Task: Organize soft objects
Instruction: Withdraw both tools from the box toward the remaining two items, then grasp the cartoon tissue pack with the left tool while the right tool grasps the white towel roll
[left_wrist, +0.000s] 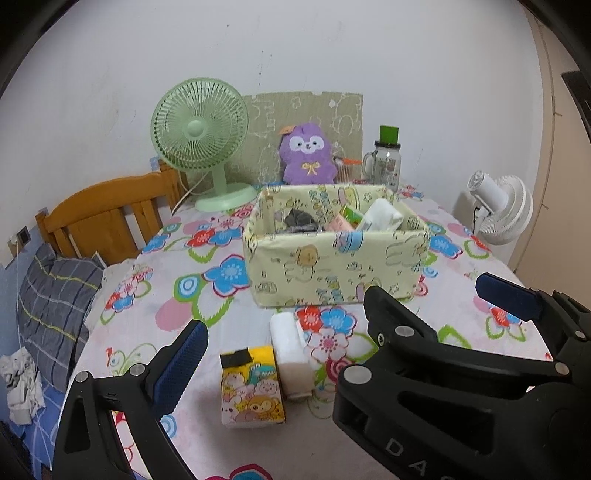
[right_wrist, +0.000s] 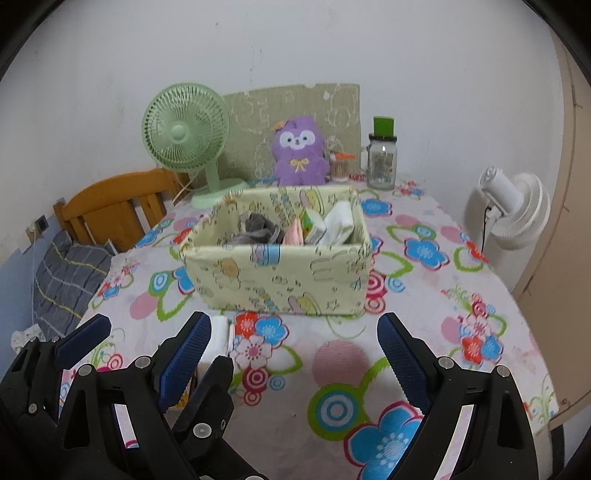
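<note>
Two pairs of fingers spread, pinching nothing: left gripper (right_wrist: 164, 340), right gripper (right_wrist: 293, 319); readable only "DA" on right gripper.

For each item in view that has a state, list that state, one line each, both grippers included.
left gripper: jaws open, empty.
right gripper: jaws open, empty.
fabric box: open-topped, partly filled with soft items.
rolled white towel: rolled, lying on the tablecloth outside the box.
tissue pack: on the tablecloth beside the towel, outside the box.
purple plush: upright behind the box.
green fan: upright; running or not, cannot tell.
glass jar: upright, lid on.
</note>
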